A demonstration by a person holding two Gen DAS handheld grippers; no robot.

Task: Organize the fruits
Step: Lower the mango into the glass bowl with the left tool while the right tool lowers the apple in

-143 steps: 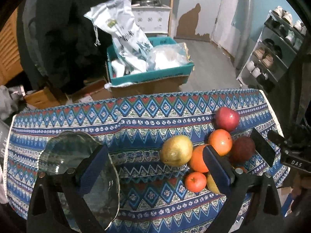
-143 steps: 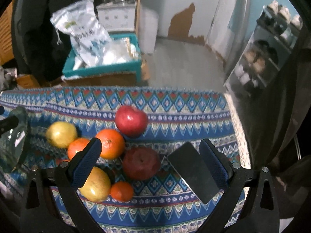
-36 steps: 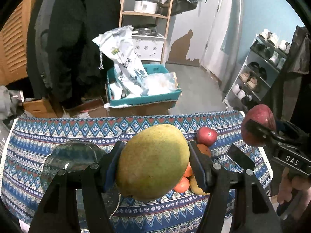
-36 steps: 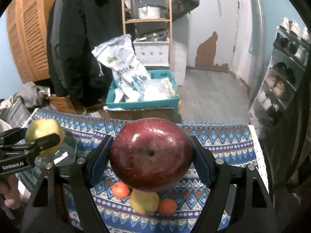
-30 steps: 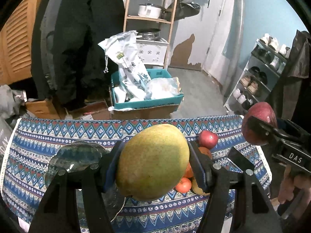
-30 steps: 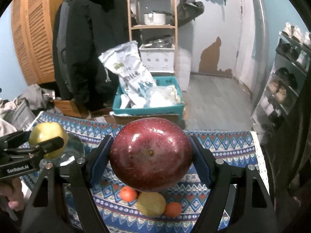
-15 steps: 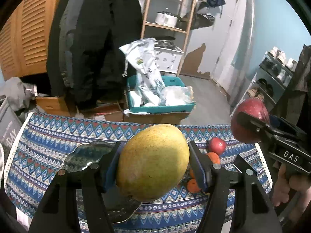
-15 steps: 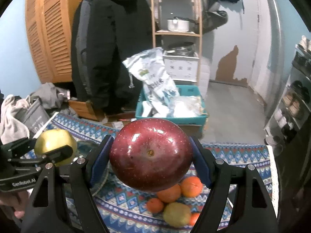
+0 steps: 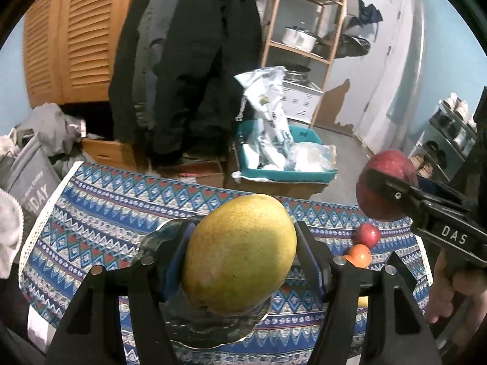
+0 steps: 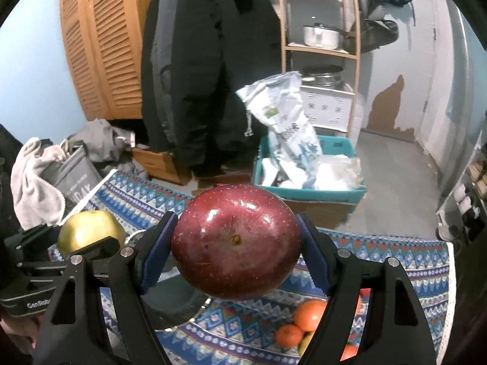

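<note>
My left gripper (image 9: 243, 255) is shut on a yellow-green mango (image 9: 240, 255) and holds it in the air above a clear glass plate (image 9: 194, 322) on the patterned tablecloth (image 9: 106, 213). My right gripper (image 10: 237, 246) is shut on a dark red apple (image 10: 237, 243), also held high; it shows at the right of the left wrist view (image 9: 386, 188). The mango shows at the left of the right wrist view (image 10: 88, 231). On the cloth lie a red apple (image 9: 366, 234) and several oranges (image 10: 309, 314).
A teal box (image 10: 310, 193) with white bags sits on the floor beyond the table. A dark coat (image 10: 207, 76), a wooden shelf (image 10: 319, 48) and a grey bag (image 10: 73, 179) stand behind. Shoe racks (image 9: 450, 140) are at the right.
Both grippers closed on their fruits and lifted them off the cloth. Over the last second both moved left, so the glass plate now lies under the mango.
</note>
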